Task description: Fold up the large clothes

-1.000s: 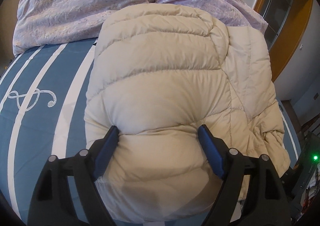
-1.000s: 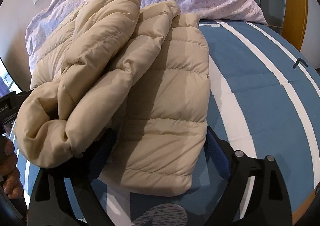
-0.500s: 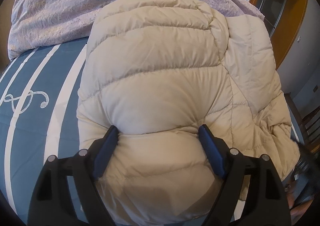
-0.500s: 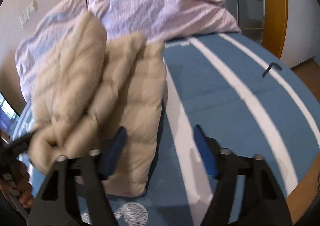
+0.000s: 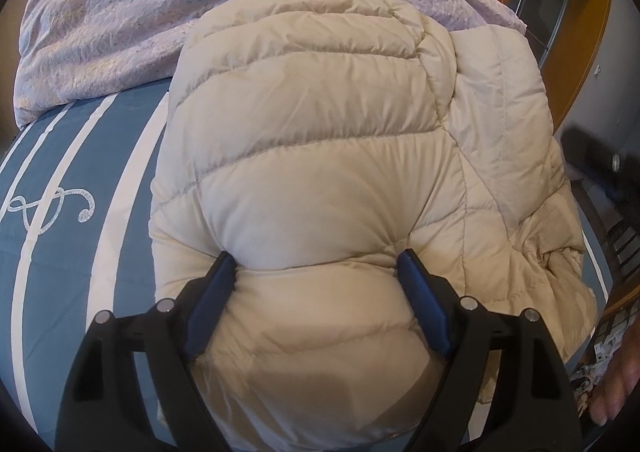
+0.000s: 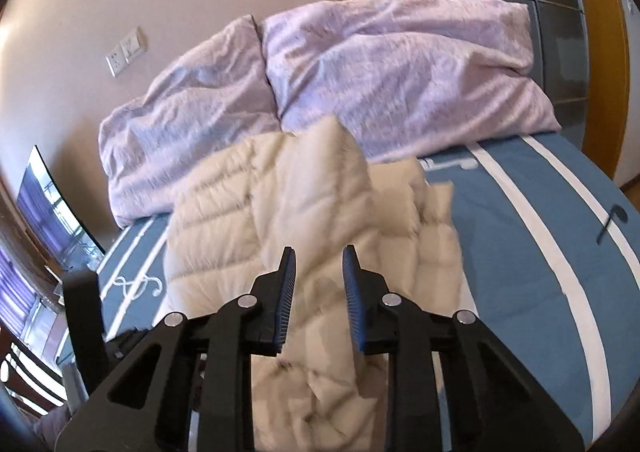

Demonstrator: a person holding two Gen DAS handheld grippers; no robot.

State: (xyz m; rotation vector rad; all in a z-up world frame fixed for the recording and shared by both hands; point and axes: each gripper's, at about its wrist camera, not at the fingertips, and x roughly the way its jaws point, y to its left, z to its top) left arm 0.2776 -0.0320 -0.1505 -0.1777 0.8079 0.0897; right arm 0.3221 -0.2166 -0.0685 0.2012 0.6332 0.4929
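A beige quilted down jacket lies folded in a thick bundle on the blue bed cover. My left gripper stands wide open around the near end of the bundle, its blue pads pressing the padding on both sides. In the right wrist view the jacket lies below and ahead, a little blurred. My right gripper is raised above the jacket's near part, jaws narrowed with a gap between them and nothing held.
Two lilac pillows lie at the head of the bed, just beyond the jacket. The blue cover with white stripes extends to the right. A wall with a socket plate is behind. A hand shows at the left view's right edge.
My right gripper has let go of the jacket, lifted up and back, and its jaws have narrowed. The left gripper has stayed around the bundle's near end.
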